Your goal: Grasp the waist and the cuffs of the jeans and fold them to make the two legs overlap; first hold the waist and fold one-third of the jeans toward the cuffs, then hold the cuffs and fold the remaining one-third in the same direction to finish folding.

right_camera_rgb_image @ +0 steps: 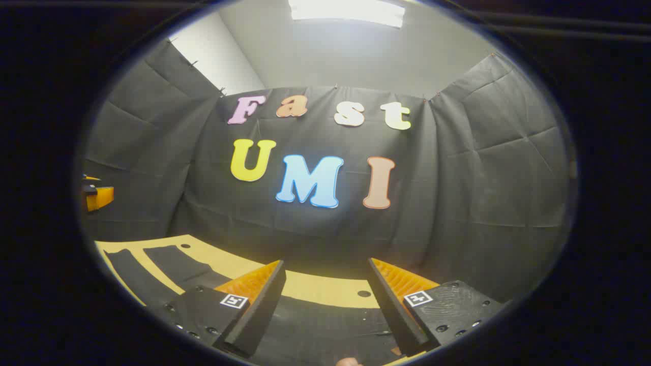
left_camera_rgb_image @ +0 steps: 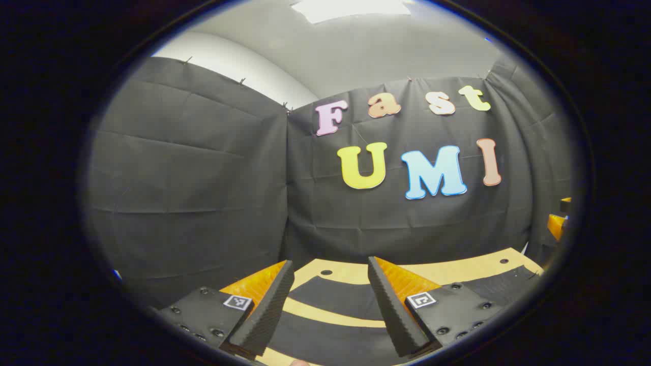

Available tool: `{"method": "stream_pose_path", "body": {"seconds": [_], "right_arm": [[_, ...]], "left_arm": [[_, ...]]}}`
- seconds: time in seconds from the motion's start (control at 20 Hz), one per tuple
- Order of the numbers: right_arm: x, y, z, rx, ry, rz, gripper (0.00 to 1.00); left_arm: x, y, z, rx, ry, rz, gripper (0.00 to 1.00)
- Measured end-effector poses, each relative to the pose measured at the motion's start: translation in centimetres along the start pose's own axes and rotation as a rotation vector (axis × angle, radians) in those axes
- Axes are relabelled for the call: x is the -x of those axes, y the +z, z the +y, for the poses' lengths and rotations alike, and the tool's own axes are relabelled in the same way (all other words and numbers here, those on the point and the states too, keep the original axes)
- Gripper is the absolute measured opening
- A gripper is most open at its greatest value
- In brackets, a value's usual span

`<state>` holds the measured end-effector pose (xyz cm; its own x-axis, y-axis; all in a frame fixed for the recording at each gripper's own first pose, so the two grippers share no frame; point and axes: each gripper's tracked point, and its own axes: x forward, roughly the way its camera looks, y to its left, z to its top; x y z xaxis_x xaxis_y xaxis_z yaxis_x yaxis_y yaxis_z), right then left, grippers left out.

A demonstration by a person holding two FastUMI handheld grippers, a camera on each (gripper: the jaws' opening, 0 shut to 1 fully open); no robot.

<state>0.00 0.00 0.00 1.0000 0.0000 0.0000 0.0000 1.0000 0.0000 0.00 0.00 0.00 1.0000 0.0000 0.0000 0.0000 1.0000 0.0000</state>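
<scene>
Item: both hand-held grippers, left gripper point(left_camera_rgb_image: 330, 300) & right gripper point(right_camera_rgb_image: 325, 305), jaws spread, nothing held, over yellow tabletop w/ black mats point(left_camera_rgb_image: 351, 274); jeans unseen, so lower both, find waist first.

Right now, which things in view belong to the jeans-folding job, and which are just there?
Job: left hand-held gripper, open; right hand-held gripper, open; dark cloth, probably the jeans.
Just there: yellow table; black wall cloth; ceiling light.
</scene>
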Motion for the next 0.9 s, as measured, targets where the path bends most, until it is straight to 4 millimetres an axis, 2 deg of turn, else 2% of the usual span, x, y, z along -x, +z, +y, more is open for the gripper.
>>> {"method": "stream_pose_path", "body": {"seconds": [0.05,0.1,0.35,0.6,0.9], "right_arm": [[0.04,0.13,-0.11,-0.003,-0.006,-0.007,0.95],[0.03,0.22,-0.25,-0.004,-0.01,-0.01,0.94],[-0.21,-0.2,-0.26,0.002,-0.003,0.0,0.95],[-0.37,0.57,-0.19,0.019,-0.001,-0.026,0.95],[-0.11,0.45,0.15,0.029,0.002,-0.024,0.94]], "left_arm": [[-0.03,-0.17,0.0,0.002,0.001,0.003,0.89],[-0.02,-0.35,0.18,0.003,0.002,0.006,0.95],[-0.2,-0.23,0.24,-0.004,0.003,0.004,0.95],[-0.41,0.08,0.01,-0.001,-0.01,0.0,0.95],[-0.54,0.06,-0.36,-0.005,-0.029,0.003,0.95]]}}
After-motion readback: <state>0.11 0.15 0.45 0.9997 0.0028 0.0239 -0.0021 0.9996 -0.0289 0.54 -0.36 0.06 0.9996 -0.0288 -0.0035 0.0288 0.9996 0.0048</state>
